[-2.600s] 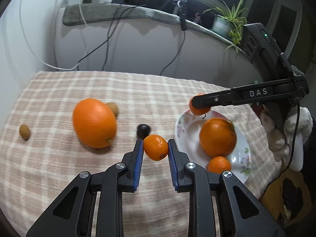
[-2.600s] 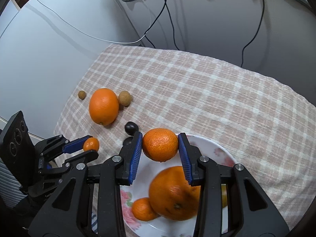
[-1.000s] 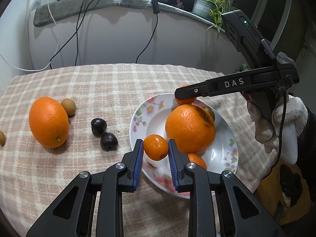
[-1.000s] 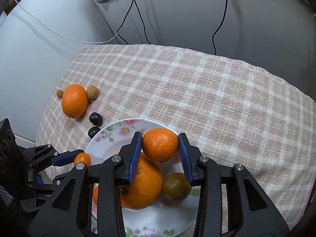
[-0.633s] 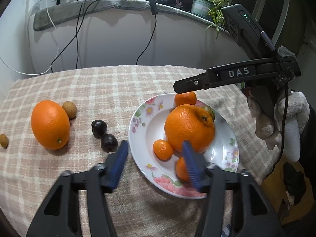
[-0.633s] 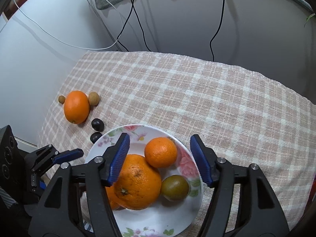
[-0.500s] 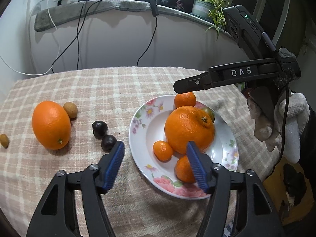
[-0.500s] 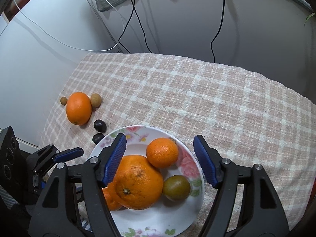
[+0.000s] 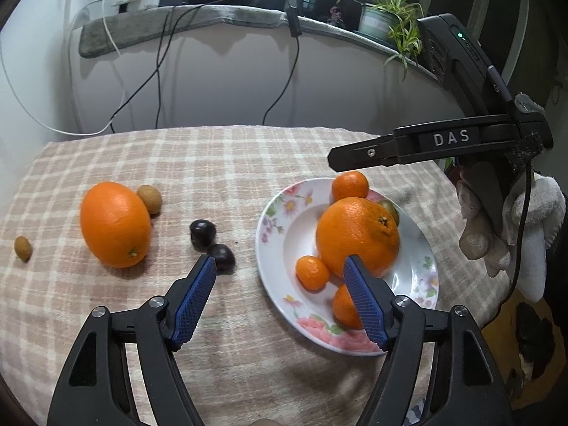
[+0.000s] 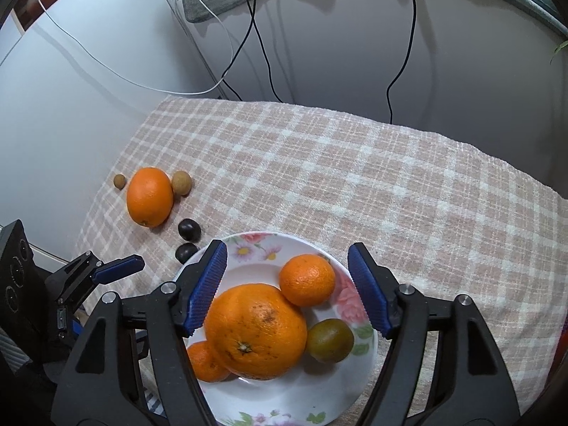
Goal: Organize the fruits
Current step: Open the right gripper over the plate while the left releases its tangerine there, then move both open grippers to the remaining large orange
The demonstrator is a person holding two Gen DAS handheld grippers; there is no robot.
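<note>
A floral plate [image 9: 280, 227] [image 10: 319, 401] holds a big orange [image 9: 356, 236] [image 10: 255, 330], several small tangerines [image 9: 312, 272] [image 10: 307, 279] and a greenish fruit [image 10: 330, 340]. Left of the plate on the checked cloth lie a second big orange [image 9: 115, 224] [image 10: 150, 201], two dark plums [image 9: 203, 233] [image 10: 188, 229] and two small brown fruits [image 9: 149, 198] [image 9: 23, 248]. My left gripper [image 9: 278, 266] is open and empty, above the plate's near-left rim. My right gripper [image 10: 287, 248] is open and empty above the plate; its arm shows in the left wrist view [image 9: 440, 145].
The checked cloth [image 10: 355, 177] covers a small round table by white walls. Cables [image 9: 159, 67] hang down the wall behind. A potted plant [image 9: 383, 17] stands on the ledge at the back right. The table edge drops off close at the right.
Both grippers opened and let their tangerines go onto the plate, then drew back and up a little. The left gripper's small tangerine lies beside the big orange; the right's at the plate's far side.
</note>
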